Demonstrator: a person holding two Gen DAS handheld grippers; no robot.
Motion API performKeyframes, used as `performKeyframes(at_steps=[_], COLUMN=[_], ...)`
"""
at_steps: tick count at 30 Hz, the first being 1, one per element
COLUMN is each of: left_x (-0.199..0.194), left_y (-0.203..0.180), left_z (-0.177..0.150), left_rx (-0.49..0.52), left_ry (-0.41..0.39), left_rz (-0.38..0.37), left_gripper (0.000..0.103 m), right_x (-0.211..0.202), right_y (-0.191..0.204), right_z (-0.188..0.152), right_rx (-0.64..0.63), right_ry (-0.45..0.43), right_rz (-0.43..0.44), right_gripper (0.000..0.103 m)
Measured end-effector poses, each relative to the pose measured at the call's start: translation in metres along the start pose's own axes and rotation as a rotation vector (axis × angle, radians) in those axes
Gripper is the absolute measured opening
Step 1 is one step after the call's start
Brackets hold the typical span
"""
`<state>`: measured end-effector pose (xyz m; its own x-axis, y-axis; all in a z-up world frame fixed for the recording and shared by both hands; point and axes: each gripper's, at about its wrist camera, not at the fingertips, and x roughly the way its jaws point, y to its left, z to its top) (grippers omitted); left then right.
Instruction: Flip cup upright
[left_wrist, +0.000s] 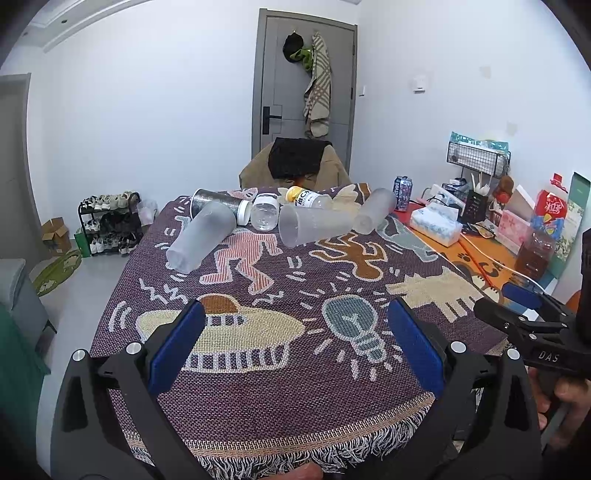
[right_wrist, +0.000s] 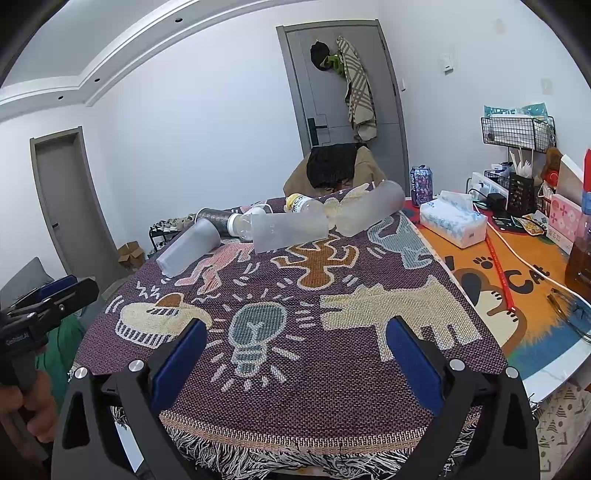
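Three frosted plastic cups lie on their sides at the far end of the patterned cloth: a left cup (left_wrist: 201, 236) (right_wrist: 188, 245), a middle cup (left_wrist: 314, 225) (right_wrist: 290, 229) and a right cup (left_wrist: 375, 214) (right_wrist: 371, 212). My left gripper (left_wrist: 295, 343) is open and empty over the near edge of the cloth, far from the cups. My right gripper (right_wrist: 295, 354) is also open and empty at the near edge; it shows at the right of the left wrist view (left_wrist: 524, 314).
Behind the cups lie a dark glittery tumbler (left_wrist: 218, 203), a clear jar (left_wrist: 264, 214) and a yellow-capped bottle (left_wrist: 306, 197). A tissue box (right_wrist: 452, 223), a drink can (right_wrist: 421, 184), a wire rack and boxes crowd the orange mat at right. A chair stands at the far edge.
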<state>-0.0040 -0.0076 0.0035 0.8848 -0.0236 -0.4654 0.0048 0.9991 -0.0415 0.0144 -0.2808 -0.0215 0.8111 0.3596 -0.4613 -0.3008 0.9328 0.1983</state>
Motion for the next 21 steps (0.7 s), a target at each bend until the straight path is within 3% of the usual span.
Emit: performKeyframes(at_steps=[21], left_x=[0.0002], left_y=[0.0004], left_z=[-0.0044], left_rx=[-0.013], left_ry=[0.008], left_rz=[-0.023], left_gripper=[0.098], right_x=[0.0025], right_y=[0.003], right_z=[-0.0014], right_rx=[-0.005], right_ry=[0.005], right_rz=[-0.001], right_gripper=[0.095])
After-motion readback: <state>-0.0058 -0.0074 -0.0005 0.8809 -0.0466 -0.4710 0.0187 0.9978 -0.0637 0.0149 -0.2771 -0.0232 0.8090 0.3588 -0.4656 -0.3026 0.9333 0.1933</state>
